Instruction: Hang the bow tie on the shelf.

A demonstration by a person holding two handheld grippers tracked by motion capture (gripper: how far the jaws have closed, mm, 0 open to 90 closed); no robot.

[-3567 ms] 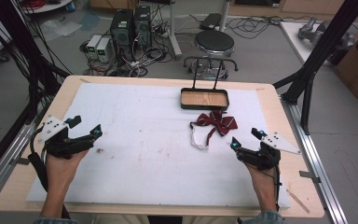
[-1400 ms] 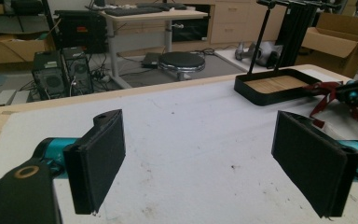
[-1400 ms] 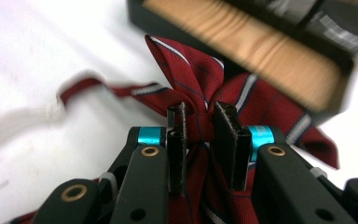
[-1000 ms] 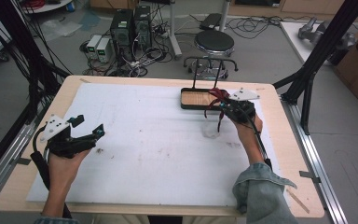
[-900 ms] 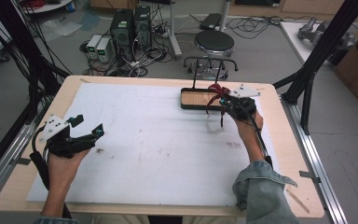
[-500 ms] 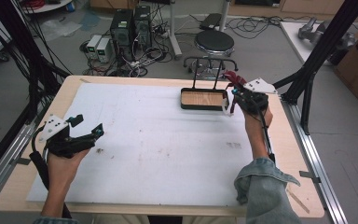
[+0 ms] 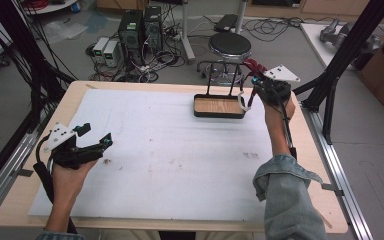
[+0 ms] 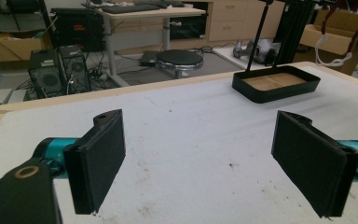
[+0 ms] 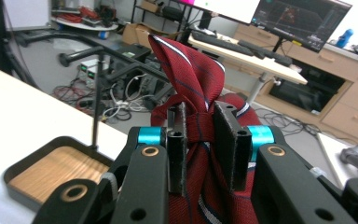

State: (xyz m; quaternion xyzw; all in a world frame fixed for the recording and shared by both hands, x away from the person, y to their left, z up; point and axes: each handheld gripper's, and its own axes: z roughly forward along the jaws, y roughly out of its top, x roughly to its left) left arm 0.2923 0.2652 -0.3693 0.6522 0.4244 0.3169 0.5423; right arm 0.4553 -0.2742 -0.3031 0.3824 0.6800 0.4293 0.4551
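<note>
Lifted from the worktop (image 7: 180, 165), the red bow tie (image 9: 193, 100) is held clamped in the right gripper (image 9: 204, 140) fingers beside the stand (image 7: 220, 106), presumably for hanging; left gripper (image 8: 209, 161) fingers are held apart.

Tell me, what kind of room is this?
Probably a lab or workshop: computer towers and tangled cables sit on the floor, a monitor stands on a desk, and black frame posts surround the table.

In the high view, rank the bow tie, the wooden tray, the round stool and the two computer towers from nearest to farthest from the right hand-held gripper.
Measured from the right hand-held gripper:
1. Bow tie, clamped in its jaws at the table's far right.
2. Wooden tray, just to its left on the table.
3. Round stool, on the floor beyond the table.
4. Computer towers, on the floor far to the left.
</note>
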